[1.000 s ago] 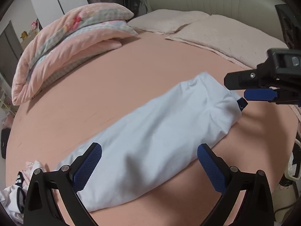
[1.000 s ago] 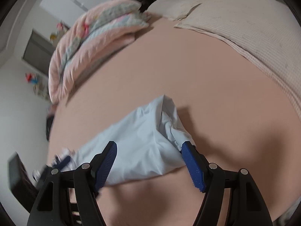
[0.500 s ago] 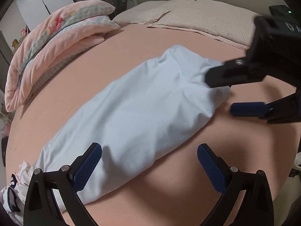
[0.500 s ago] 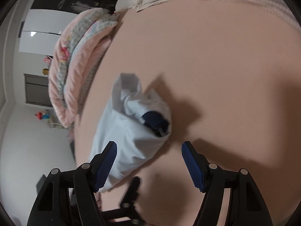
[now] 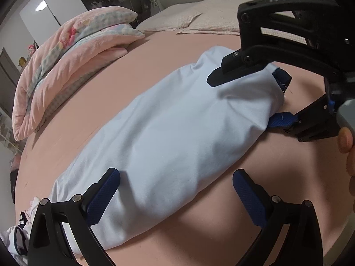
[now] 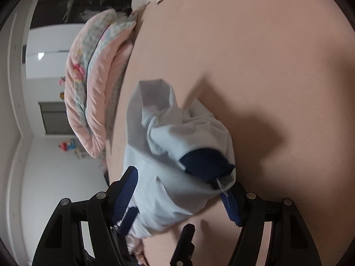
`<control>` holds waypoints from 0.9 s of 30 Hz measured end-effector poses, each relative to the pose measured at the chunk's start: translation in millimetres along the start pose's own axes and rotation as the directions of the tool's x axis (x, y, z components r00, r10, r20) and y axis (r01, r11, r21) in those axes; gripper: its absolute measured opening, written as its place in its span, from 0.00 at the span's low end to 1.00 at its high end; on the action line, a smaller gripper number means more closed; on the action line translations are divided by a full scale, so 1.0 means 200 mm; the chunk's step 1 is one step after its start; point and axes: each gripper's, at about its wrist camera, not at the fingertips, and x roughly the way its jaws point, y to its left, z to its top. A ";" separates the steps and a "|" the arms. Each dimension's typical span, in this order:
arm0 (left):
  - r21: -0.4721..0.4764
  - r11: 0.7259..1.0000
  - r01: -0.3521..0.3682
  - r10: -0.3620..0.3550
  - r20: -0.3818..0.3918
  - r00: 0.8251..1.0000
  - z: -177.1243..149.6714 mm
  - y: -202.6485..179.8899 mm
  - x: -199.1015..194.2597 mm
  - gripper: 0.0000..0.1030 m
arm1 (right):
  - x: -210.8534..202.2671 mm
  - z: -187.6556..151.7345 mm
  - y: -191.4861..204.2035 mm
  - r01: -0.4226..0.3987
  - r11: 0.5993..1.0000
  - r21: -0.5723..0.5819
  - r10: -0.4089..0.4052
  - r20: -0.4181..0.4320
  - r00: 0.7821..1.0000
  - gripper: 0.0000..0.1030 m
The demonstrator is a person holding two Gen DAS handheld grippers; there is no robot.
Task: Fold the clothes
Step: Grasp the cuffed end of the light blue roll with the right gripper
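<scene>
Left wrist view: right gripper had dropped, jaws wide, astride the garment at two o'clock; left gripper wide, empty.

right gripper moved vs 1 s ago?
Yes. In the left wrist view the right gripper has come in from the right edge, now straddling the light blue garment's collar end, jaws open.

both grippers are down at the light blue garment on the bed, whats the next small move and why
Probably close the right gripper on the collar end of the light blue garment. Its open jaws already straddle that end, one finger above and one below, while the left gripper sits open over the other end on the pink sheet, gripping nothing.
</scene>
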 end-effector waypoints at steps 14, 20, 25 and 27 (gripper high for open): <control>0.024 0.998 -0.054 0.054 -0.005 0.999 -0.07 -0.02 0.02 1.00 | 0.02 -0.01 -0.12 -0.072 0.965 0.251 0.053 0.083 0.995 0.44; 0.009 0.994 -0.112 0.112 0.036 0.993 -0.03 -0.05 0.02 1.00 | 0.00 -0.03 -0.10 -0.095 0.975 0.200 0.076 0.098 0.992 0.30; -0.007 0.987 -0.159 0.159 0.094 0.983 0.02 -0.08 -0.01 1.00 | -0.03 -0.04 0.11 -0.039 0.999 -0.023 0.042 0.116 0.992 0.28; -0.024 0.985 -0.170 0.171 0.125 0.977 0.03 -0.09 -0.03 1.00 | -0.05 -0.06 0.19 -0.033 0.996 -0.087 0.044 0.126 0.991 0.28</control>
